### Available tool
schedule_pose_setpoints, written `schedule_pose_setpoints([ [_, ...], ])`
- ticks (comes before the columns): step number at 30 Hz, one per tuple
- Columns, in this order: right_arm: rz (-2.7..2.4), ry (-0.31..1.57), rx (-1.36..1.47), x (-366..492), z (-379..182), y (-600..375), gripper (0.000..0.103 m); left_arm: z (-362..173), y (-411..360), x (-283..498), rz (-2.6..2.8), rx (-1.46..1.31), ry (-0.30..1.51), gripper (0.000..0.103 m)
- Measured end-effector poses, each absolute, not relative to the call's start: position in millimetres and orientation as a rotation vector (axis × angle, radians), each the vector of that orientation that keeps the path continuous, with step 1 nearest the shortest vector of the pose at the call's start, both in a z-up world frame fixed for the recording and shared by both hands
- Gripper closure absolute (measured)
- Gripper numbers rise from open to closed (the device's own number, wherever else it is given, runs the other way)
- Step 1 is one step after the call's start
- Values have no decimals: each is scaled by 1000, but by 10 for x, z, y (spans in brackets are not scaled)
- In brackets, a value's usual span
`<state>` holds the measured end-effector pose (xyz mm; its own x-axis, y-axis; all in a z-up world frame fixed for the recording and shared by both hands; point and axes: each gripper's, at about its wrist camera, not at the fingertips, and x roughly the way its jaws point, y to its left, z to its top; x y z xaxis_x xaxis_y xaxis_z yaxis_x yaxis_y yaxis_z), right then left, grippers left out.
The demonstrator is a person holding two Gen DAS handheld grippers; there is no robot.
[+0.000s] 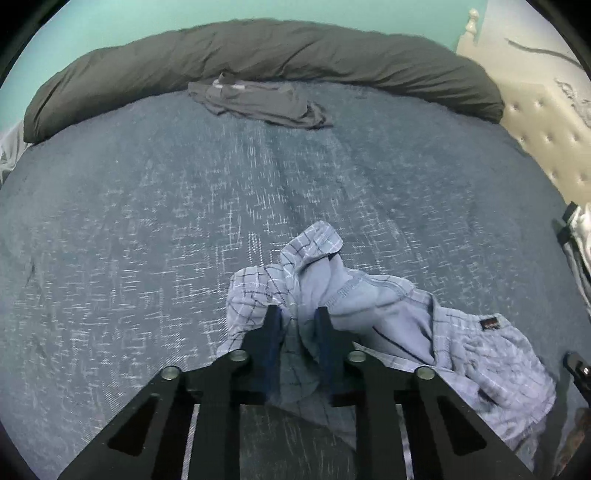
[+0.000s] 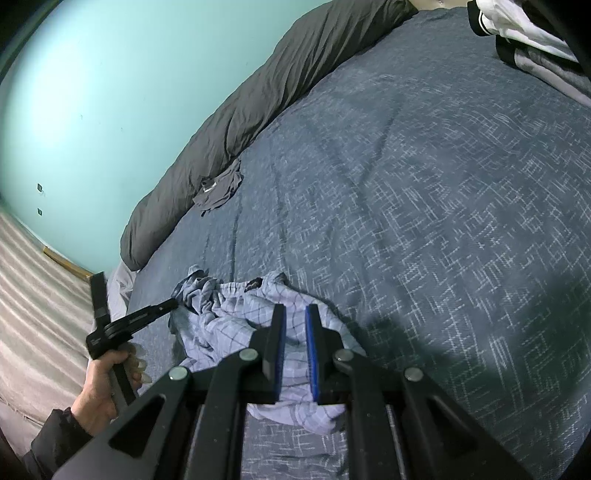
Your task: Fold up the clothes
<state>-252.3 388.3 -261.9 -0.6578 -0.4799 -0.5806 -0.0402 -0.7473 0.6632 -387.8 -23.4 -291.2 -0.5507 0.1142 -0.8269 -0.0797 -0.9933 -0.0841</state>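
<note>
Light blue checked shorts (image 1: 406, 325) lie crumpled on the blue bedspread (image 1: 147, 221). My left gripper (image 1: 297, 314) is shut on a bunched fold at their left end, with cloth pinched between the blue pads. In the right wrist view the shorts (image 2: 229, 325) spread under and between the fingers of my right gripper (image 2: 295, 308). Its pads stand close together with the cloth's near edge caught between them. The left gripper (image 2: 168, 305) shows there too, held by a hand (image 2: 103, 391) and biting the shorts' far corner. A part of the right gripper (image 1: 576, 365) shows at the frame's right edge.
A dark grey garment (image 1: 258, 101) lies crumpled at the far side, against a rolled grey duvet (image 1: 258, 48). A cream tufted headboard (image 1: 546, 125) stands on the right. Folded black, white and grey clothes (image 2: 524, 33) are stacked at the far right. The floor (image 2: 33, 295) lies to the left.
</note>
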Motion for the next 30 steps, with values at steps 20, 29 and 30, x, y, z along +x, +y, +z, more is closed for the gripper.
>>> schedule_pose_setpoints([
  [20,-2448,-950,1151,-2528,-2641,3782,93,-2981,-174,-3819,2618,-1459,-30,66],
  [29,-2467,-972,1156,-2525,-2669,3887,93,-3148,-136,-4078,2599,-1521,-91,93],
  [30,-2466,-973,1154,-2525,-2666,3885,93,-3164,-146,-4084,2595,-1526,-103,95],
])
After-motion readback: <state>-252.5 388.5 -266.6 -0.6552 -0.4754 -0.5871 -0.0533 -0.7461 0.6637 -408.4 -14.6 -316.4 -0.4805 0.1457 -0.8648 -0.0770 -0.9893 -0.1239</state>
